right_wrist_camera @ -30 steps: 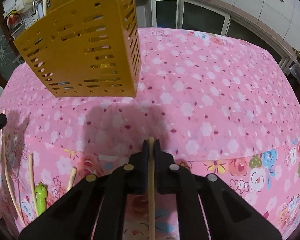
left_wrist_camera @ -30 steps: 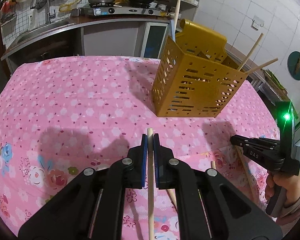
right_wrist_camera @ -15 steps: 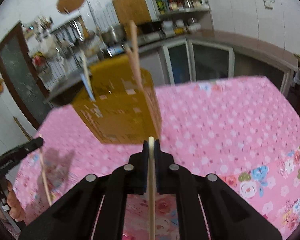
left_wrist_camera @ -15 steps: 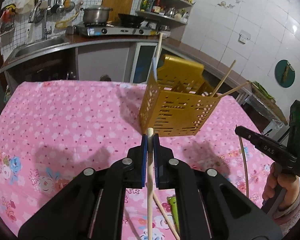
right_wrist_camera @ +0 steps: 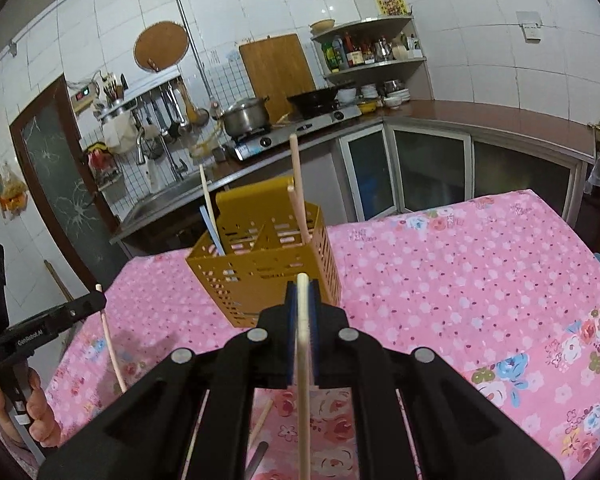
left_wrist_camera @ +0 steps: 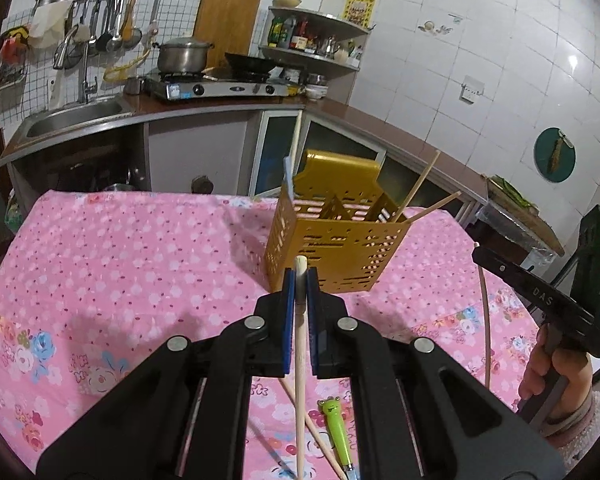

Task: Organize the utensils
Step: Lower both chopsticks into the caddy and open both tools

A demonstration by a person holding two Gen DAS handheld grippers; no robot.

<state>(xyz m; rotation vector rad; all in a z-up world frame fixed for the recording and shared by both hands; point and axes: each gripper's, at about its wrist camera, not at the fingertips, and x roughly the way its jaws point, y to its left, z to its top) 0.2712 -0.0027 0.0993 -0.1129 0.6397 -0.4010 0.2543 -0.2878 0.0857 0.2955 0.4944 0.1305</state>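
A yellow slotted utensil holder [left_wrist_camera: 336, 240] stands on the pink flowered tablecloth [left_wrist_camera: 120, 264]; it also shows in the right wrist view [right_wrist_camera: 268, 264]. Several chopsticks lean in it. My left gripper [left_wrist_camera: 299, 280] is shut on a wooden chopstick [left_wrist_camera: 300, 380], held above the table short of the holder. My right gripper [right_wrist_camera: 302, 292] is shut on another wooden chopstick [right_wrist_camera: 303, 380], raised before the holder. The right gripper shows in the left wrist view [left_wrist_camera: 540, 300] and the left gripper in the right wrist view [right_wrist_camera: 48, 320], each with its stick hanging down.
Loose chopsticks [left_wrist_camera: 320, 436] and a green frog-topped utensil [left_wrist_camera: 336, 424] lie on the cloth below my left gripper. More utensils [right_wrist_camera: 260, 420] lie under my right gripper. A kitchen counter with sink [left_wrist_camera: 72, 116] and stove [left_wrist_camera: 216, 84] runs behind the table.
Both grippers have risen and tilted up with their chopsticks; the holder now sits lower and farther off in both views, and the kitchen behind has come into sight.
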